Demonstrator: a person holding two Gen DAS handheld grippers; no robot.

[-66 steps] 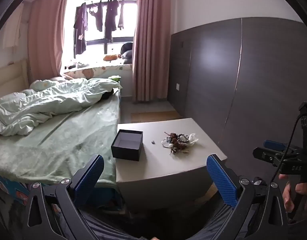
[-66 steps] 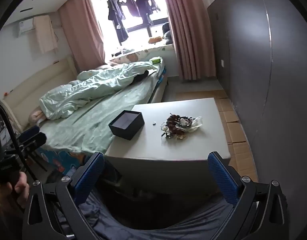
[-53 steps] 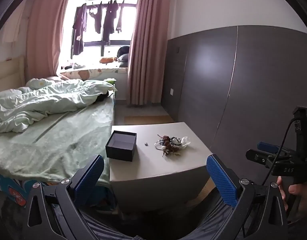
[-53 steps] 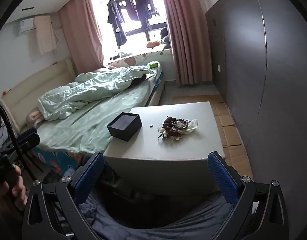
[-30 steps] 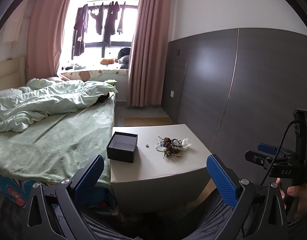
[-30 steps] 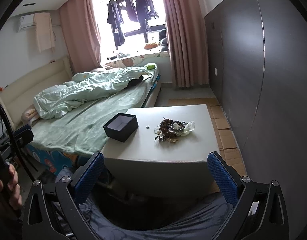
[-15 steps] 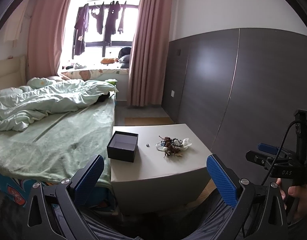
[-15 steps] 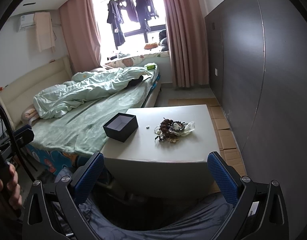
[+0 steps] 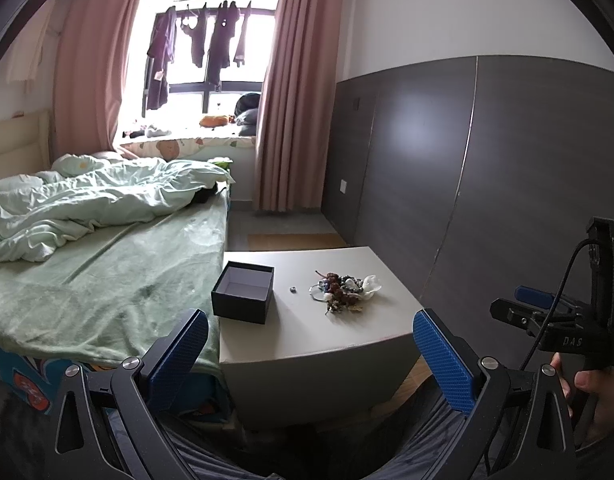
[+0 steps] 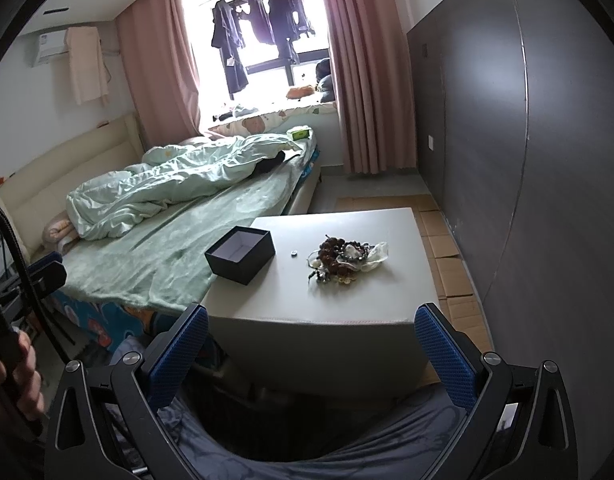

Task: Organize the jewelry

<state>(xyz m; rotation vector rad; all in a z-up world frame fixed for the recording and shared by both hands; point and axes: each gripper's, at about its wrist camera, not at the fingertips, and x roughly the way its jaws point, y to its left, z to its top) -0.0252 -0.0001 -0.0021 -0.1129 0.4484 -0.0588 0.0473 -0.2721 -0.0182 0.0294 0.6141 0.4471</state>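
Note:
A tangled pile of jewelry with dark beads and pale pieces lies on a grey table. A small ring lies alone to its left. An open black box stands further left, empty. My left gripper is open and empty, well short of the table. My right gripper is open and empty, also short of the table's near edge.
A bed with green sheets runs along the table's left side. A dark panelled wall stands on the right. Cardboard sheets cover the floor by the wall. The right gripper shows in the left wrist view.
Both grippers pulled back and rose from the table about two seconds ago, then held nearly still. In the last half second the views barely shift. Nothing on the table has moved.

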